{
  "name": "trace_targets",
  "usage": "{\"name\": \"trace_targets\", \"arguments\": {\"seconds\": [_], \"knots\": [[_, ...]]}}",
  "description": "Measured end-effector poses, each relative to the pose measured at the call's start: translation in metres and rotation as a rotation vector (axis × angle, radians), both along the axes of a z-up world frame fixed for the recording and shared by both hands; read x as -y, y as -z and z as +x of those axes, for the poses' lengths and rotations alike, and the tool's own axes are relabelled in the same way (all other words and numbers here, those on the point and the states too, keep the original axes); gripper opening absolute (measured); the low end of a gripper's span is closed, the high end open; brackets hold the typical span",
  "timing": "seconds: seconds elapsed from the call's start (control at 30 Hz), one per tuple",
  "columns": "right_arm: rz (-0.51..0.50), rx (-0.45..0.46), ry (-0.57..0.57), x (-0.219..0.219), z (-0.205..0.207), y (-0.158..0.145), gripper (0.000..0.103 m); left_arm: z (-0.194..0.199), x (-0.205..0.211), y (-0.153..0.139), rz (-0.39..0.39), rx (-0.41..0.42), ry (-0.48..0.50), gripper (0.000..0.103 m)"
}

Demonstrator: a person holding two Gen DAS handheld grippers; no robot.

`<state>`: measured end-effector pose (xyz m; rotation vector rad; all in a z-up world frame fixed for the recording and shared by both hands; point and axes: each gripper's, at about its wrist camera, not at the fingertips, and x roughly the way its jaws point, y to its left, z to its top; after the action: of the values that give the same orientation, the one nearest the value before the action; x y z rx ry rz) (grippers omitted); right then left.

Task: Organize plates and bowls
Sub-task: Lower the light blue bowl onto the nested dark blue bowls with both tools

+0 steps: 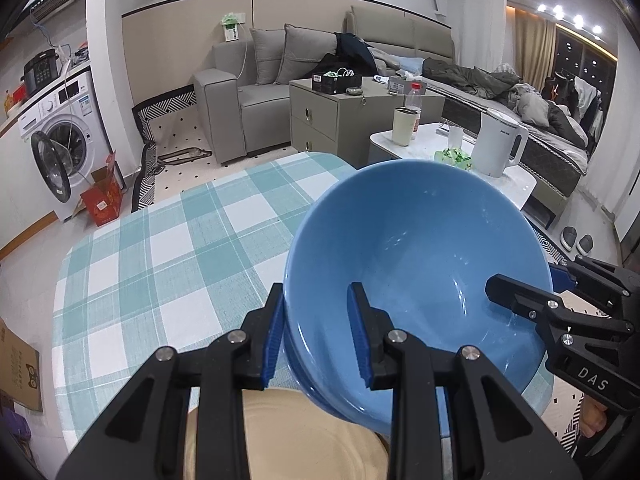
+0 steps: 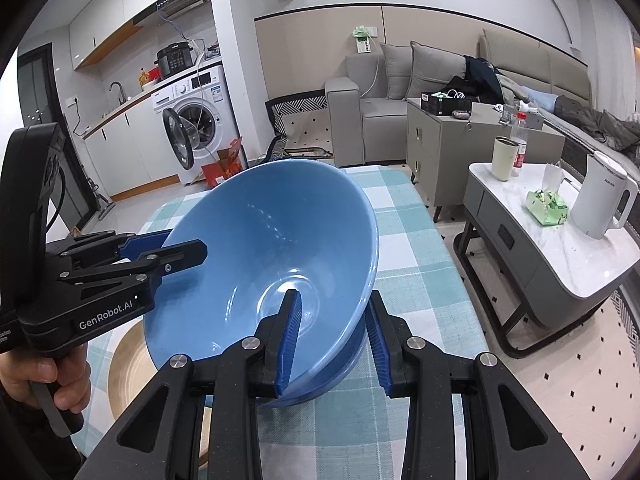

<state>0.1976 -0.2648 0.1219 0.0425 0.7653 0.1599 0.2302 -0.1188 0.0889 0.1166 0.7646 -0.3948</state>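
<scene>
Both grippers on tilted blue bowl, mouth camera-ward.

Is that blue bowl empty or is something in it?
Empty: the blue bowl shows only bare, shiny glaze down to its bottom.

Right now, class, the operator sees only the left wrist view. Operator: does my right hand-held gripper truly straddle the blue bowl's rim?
Observer: Yes. In the right wrist view the right hand-held gripper has one pad inside the blue bowl and one outside.
Operator: What holds the left one?
Observer: A hand wraps the handle of the left hand-held gripper, which is shut on the opposite rim.
Operator: Where is the plate?
Observer: The beige plate lies on the checked tablecloth, showing left of the tilted bowl.
</scene>
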Motion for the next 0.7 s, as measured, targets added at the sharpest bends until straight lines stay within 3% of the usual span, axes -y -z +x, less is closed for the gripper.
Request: {"name": "trace_targets", "arguments": {"seconds": [0.7], "knots": [[-0.003,-0.057,-0.008,-0.007,0.015,0.024,0.033,0.009,-0.006,0.022,-0.001,-0.053,-0.010,0.029]]}}
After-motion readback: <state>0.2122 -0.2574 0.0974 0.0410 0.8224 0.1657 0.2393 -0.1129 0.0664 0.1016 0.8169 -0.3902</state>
